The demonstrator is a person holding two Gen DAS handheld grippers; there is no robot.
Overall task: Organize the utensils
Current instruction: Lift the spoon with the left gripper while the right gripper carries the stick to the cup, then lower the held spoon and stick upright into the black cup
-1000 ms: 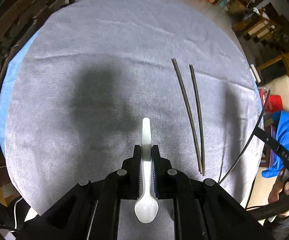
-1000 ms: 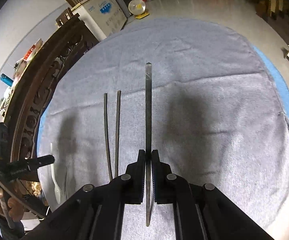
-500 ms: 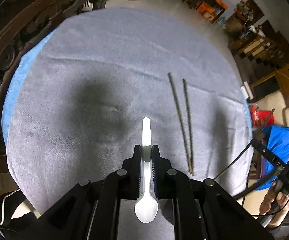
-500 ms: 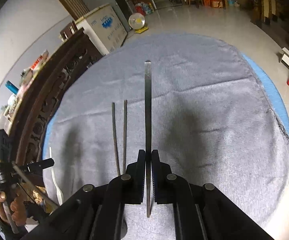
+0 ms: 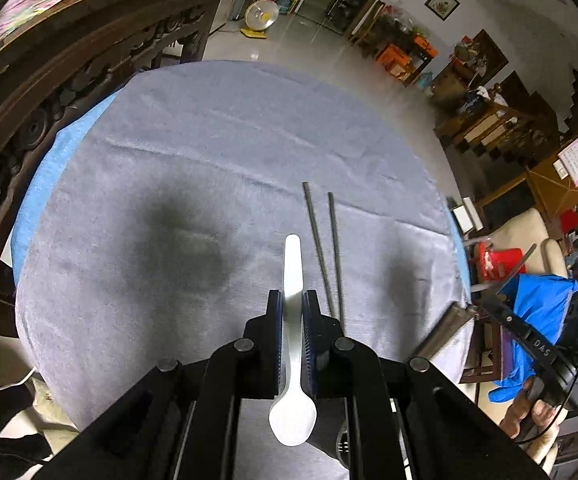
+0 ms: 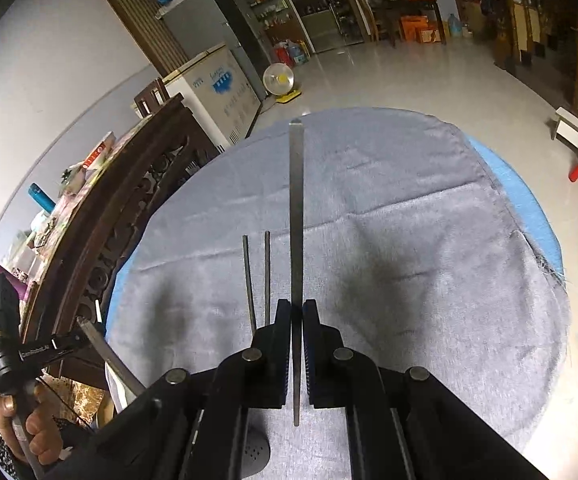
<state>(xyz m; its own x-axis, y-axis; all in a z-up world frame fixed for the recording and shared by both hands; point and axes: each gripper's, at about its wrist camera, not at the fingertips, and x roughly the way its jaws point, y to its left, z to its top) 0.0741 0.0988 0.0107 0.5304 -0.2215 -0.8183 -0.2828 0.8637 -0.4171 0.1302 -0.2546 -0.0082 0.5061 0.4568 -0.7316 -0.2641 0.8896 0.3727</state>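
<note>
White plastic spoon (image 5: 292,364): clamped in my left gripper (image 5: 292,312), jaws closed on the handle about mid-length. Bowl end points back toward the camera at 6 o'clock, handle tip sticks out past the fingertips toward 12. Spoon is off the cloth, held above it.

Flat grey metal utensil (image 6: 296,240): a long narrow strip seen edge-on, pinched in my right gripper (image 6: 297,312), jaws shut tight on it. Long end runs up to 12 o'clock, short end pokes out behind the pads toward 6. Cannot tell what kind of utensil from this edge view.

Pair of dark chopsticks (image 5: 325,252): lying on the cloth, nearly parallel, a slight gap between them. In the left wrist view they sit at about 1 o'clock from the spoon handle, just beside my left fingers. In the right wrist view the same chopsticks (image 6: 258,280) lie at 10 to 11 o'clock from my right fingertips, near ends hidden behind the gripper body.

Grey cloth (image 5: 177,168): covers the round table, creased across the far part, with a blue under-layer (image 5: 39,184) showing at the 9 o'clock edge. Dark shadow patches fall on the cloth under both tools.

Outward: carved dark wooden furniture (image 5: 61,80) at 10 o'clock of the table. A small fan (image 6: 278,79) stands on the tiled floor at 12 o'clock. My right hand (image 5: 529,412) shows at 4 o'clock in the left view, my left hand (image 6: 21,432) at 8 o'clock in the right view, each gripping its tool's handle.
</note>
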